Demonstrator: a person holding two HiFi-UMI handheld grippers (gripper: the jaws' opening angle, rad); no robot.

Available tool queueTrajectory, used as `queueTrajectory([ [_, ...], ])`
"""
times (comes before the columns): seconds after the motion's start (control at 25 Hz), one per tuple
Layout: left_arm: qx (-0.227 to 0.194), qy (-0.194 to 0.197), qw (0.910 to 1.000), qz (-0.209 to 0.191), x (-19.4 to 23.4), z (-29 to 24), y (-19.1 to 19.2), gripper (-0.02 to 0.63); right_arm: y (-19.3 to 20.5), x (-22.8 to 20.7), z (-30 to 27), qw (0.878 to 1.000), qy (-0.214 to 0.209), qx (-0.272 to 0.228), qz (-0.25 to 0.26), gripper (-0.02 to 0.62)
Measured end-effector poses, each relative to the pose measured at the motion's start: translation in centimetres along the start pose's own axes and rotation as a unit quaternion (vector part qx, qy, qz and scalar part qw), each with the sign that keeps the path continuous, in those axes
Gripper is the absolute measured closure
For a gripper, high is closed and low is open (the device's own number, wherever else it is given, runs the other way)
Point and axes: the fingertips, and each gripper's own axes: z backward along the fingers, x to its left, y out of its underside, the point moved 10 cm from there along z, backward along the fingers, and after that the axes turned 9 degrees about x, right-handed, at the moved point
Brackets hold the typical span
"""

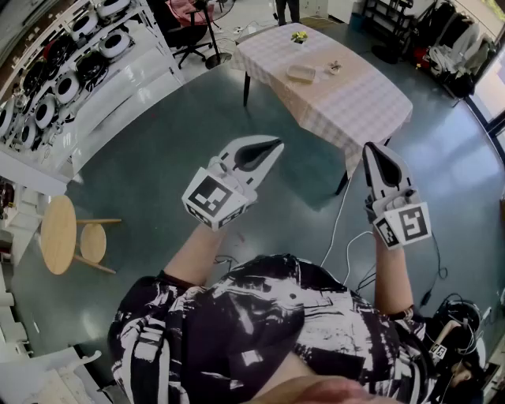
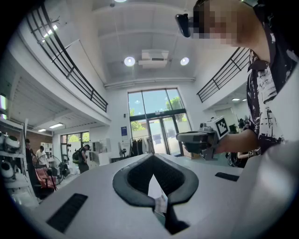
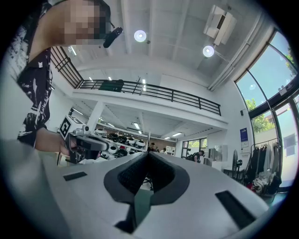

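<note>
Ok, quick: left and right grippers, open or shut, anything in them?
Left grey-and-black two-jaw gripper: shut, tips meeting, nothing between them.
Right grey-and-black two-jaw gripper: shut, tips meeting, holding nothing.

There are 2 grippers, the left gripper (image 1: 272, 147) and the right gripper (image 1: 371, 150), each with 1 marker cube: the left cube (image 1: 215, 201) and the right cube (image 1: 404, 225). 1 table (image 1: 371, 110) with a checked cloth carries 3 small things: 1 yellow-green thing (image 1: 299, 35), 1 flat tan thing (image 1: 301, 73) and 1 tiny thing (image 1: 334, 68). 2 round wooden stools stand at the left, the larger stool (image 1: 58, 234) and the smaller stool (image 1: 93, 242). 1 office chair (image 1: 193, 24) stands beyond. The left gripper view shows 3 people far off, 1 of them a person with a backpack (image 2: 84, 156). The white round units on the shelf (image 1: 118, 87) are too crowded to count.
</note>
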Motion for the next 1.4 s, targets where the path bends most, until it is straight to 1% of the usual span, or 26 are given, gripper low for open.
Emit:
queueTrajectory([
  [0.48, -0.003, -0.005, 1.0, 0.001, -0.4, -0.6, -0.1, 0.606, 0.0, -0.6, 0.2, 1.0, -0.006, -0.005, -0.001, 0.597],
  [0.68, -0.003, -0.006, 1.0, 0.001, -0.7, -0.7, -0.2, 0.606, 0.0, -1.2, 0.3, 0.999, -0.016, -0.029, -0.021, 0.593],
  [0.76, -0.003, -0.007, 1.0, 0.002, -0.7, -0.6, -0.3, 0.606, -0.1, -1.4, 0.0, 0.999, -0.014, -0.041, -0.032, 0.17],
  [0.8, -0.004, -0.008, 1.0, 0.004, -0.8, -0.5, -0.3, 0.606, -0.1, -1.4, -0.1, 0.998, -0.004, -0.048, -0.037, 0.079],
  [0.84, -0.004, -0.009, 0.9999, 0.005, -0.8, -0.4, -0.3, 0.606, -0.1, -1.4, 0.0, 0.998, 0.01, -0.056, -0.037, 0.02],
  [0.92, -0.004, -0.009, 0.9999, 0.005, -0.8, -0.3, -0.3, 0.606, -0.1, -1.2, 0.4, 0.997, 0.031, -0.07, -0.031, 0.02],
  [0.96, -0.004, -0.008, 1.0, 0.004, -0.9, -0.3, -0.3, 0.606, 0.0, -1.0, 0.5, 0.997, 0.031, -0.071, -0.029, 0.02],
  [1.12, -0.004, -0.009, 0.9999, 0.005, -0.8, -0.5, -0.1, 0.606, 0.3, -0.7, 0.1, 0.997, 0.013, -0.064, -0.028, 0.02],
  [1.4, -0.001, -0.011, 0.9999, 0.007, -1.5, -1.3, 0.1, 0.606, 1.0, -1.5, 0.6, 0.999, 0.009, -0.05, -0.019, 0.02],
])
